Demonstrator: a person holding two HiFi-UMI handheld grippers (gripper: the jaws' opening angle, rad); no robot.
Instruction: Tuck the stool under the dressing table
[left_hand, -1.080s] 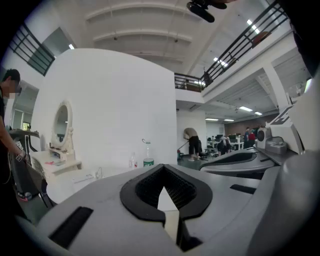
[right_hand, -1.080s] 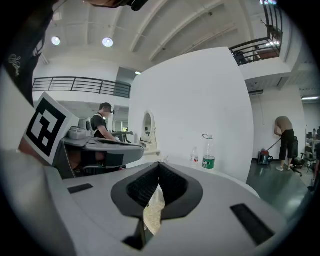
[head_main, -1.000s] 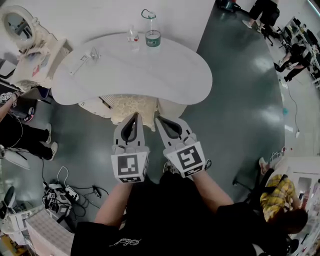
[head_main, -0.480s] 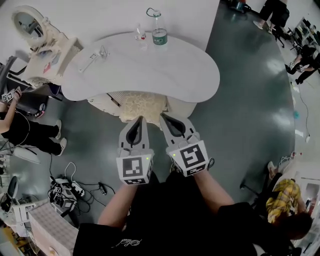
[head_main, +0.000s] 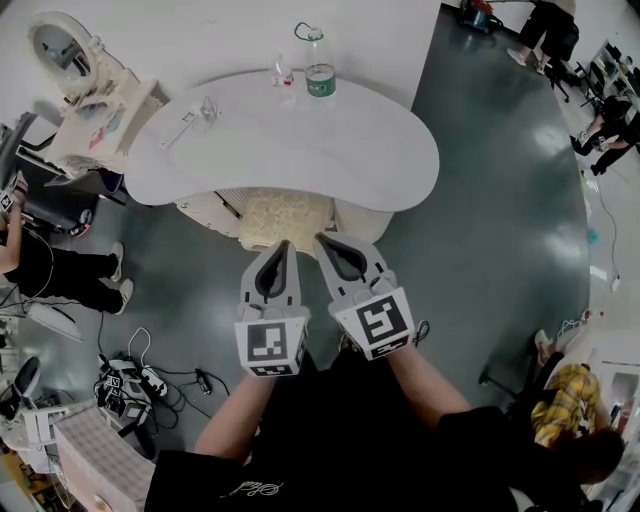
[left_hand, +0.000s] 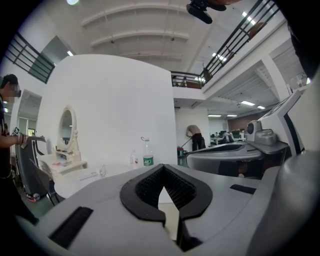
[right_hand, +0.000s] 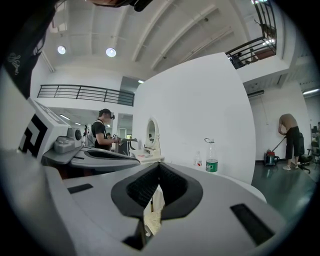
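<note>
The white kidney-shaped table (head_main: 340, 150) fills the upper middle of the head view. The cream-cushioned stool (head_main: 280, 215) sits under its near edge, with only a strip of seat showing below the tabletop. That strip looks the same as a second ago, so the stool has barely moved and the tuck seems nearly or fully done. The left hand-held gripper (head_main: 282, 244) and right hand-held gripper (head_main: 321, 239) remain side by side at centre frame, tips at the seat's near edge. Both are clenched with nothing between the jaws. The bottle (head_main: 319, 66) stands undisturbed at the table's far edge.
</note>
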